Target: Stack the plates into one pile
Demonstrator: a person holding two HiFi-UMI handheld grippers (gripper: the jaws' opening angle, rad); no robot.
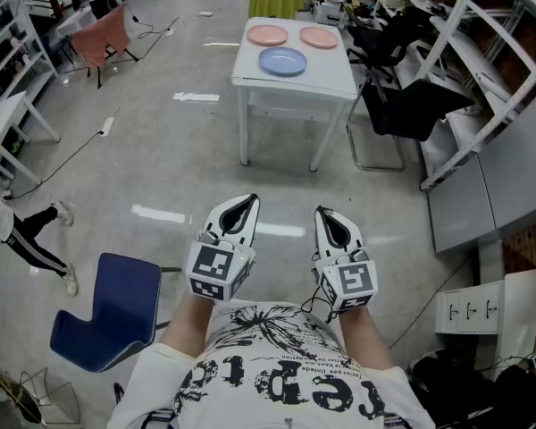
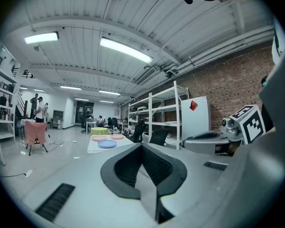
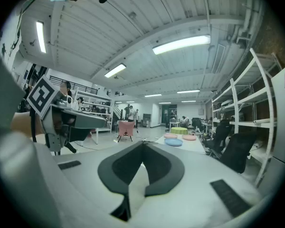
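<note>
A white table stood well ahead across the floor, too far for either arm to reach. Three plates lay on it, none on top of another. The blue plate was nearest, with the left pink plate and right pink plate behind it. The left gripper and right gripper were held close to the body, nearly level. Both were pinched together with nothing between the jaws, likely because stacking had not begun.
</note>
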